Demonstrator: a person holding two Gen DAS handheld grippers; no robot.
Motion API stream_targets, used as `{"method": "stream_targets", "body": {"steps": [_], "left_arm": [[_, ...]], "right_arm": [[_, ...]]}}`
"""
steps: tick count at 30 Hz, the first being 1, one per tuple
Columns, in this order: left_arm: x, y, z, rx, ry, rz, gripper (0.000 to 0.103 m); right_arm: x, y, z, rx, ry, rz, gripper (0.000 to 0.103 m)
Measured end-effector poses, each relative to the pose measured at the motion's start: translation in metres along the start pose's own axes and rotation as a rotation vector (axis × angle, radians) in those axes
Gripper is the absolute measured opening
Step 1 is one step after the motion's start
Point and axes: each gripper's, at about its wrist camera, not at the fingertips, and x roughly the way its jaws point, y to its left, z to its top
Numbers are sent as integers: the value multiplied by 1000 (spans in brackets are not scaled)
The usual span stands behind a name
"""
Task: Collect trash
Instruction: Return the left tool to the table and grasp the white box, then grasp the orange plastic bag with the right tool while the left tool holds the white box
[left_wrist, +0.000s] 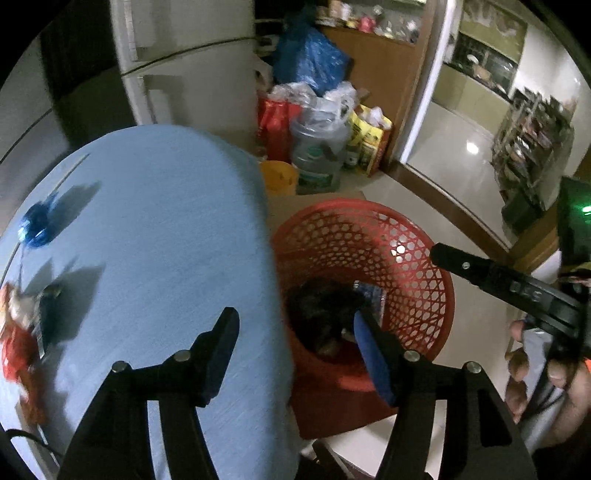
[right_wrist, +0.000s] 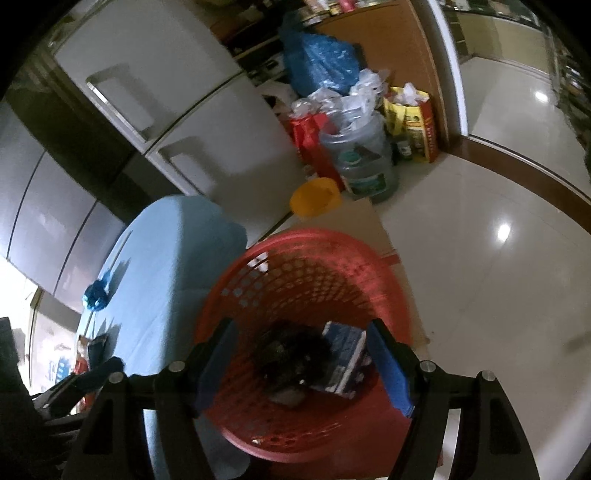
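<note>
Left hand-held gripper (left_wrist: 295, 354), right hand-held gripper (right_wrist: 301, 363): jaws apart, empty.

Left wrist view aimed down over the edge of the blue table (left_wrist: 166, 221), red basket (left_wrist: 424, 295) close on its right, right wrist view held directly above the red basket (right_wrist: 295, 243) looking in, basket, table and fridge corner shared by both.

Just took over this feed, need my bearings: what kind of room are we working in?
Most likely a home kitchen or dining corner: a white fridge stands behind the blue-covered table, with a water jug and stuffed bags on the tiled floor.
</note>
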Motion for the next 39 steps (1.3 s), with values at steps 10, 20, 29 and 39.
{"method": "stream_targets", "body": {"steps": [10,20,29,39], "left_arm": [[-59,100,-51,-224,-60,135,65],[-106,202,-120,-476,-107,308,72],[-73,257,-171,-608,-5,339,72],[-71,285,-189,-708,-27,278,15]], "right_arm": [[18,77,-28,-134,64,68,76],[32,171,-66,-319,133,147,76],[37,225,-98,-434,181,197,76],[44,250,-116,-501,235,216,76]]}}
